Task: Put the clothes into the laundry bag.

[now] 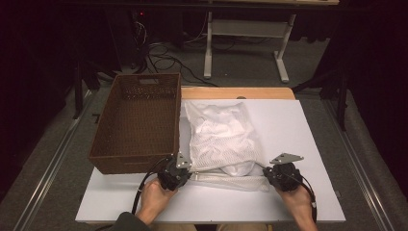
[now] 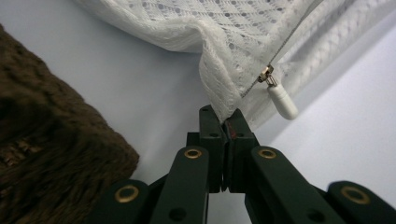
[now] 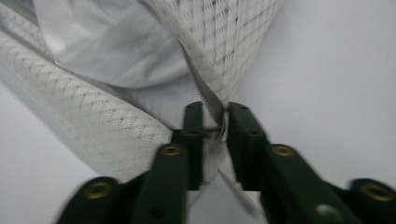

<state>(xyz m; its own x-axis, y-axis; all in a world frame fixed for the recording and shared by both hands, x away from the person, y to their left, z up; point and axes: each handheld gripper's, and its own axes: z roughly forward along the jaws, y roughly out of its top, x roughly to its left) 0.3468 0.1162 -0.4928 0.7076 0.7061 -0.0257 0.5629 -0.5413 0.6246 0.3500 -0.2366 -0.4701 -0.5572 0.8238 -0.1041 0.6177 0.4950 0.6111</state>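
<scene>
A white mesh laundry bag (image 1: 222, 137) stuffed with white cloth lies in the middle of the white board (image 1: 298, 125), its zippered mouth toward me. My left gripper (image 1: 186, 169) sits at the bag's near left corner. In the left gripper view its jaws (image 2: 226, 119) are shut on the mesh edge, right beside the white zipper pull (image 2: 282, 100). My right gripper (image 1: 267, 173) is at the bag's near right corner. In the right gripper view a fold of the mesh bag (image 3: 219, 56) runs down into my right gripper (image 3: 215, 119), whose jaws stand apart with a visible gap.
A brown wicker basket (image 1: 137, 120), with nothing in it, stands on the board's left side, close against the bag and just beyond my left gripper; its corner (image 2: 51, 154) looms in the left gripper view. Beyond the board are floor, cables and a white table frame (image 1: 245, 43).
</scene>
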